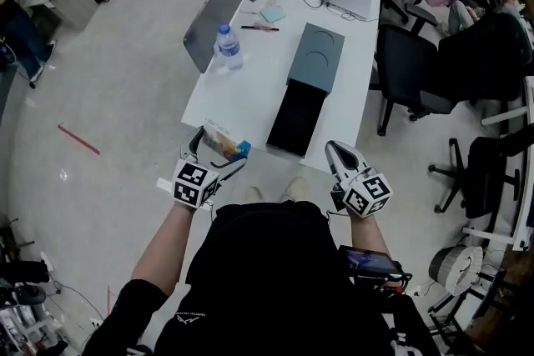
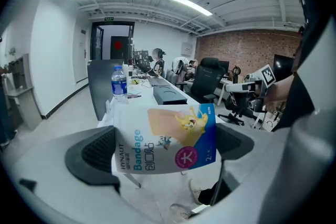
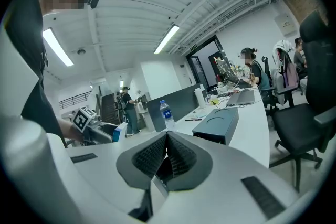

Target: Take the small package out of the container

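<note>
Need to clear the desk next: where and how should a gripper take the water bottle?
Probably grip the water bottle across its round body at the label, jaws level, coming from the near end of the table: it stands upright, and a grey partition stands close on its left.

left gripper (image 1: 220, 149): held at the near left corner of the white table (image 1: 250, 67), pointing toward it; jaws spread wide and pressed on the two side edges of a small bandage package (image 2: 165, 139), which stands upright between them.
right gripper (image 1: 335, 150): level with the left one, at the table's near right corner, also pointing toward it; jaws closed pad to pad with nothing between them.
left forearm (image 1: 158, 246): bare, reaching forward from a black short sleeve toward the table.
right arm: mostly hidden behind the torso.
spacing: grippers side by side, well apart.
</note>
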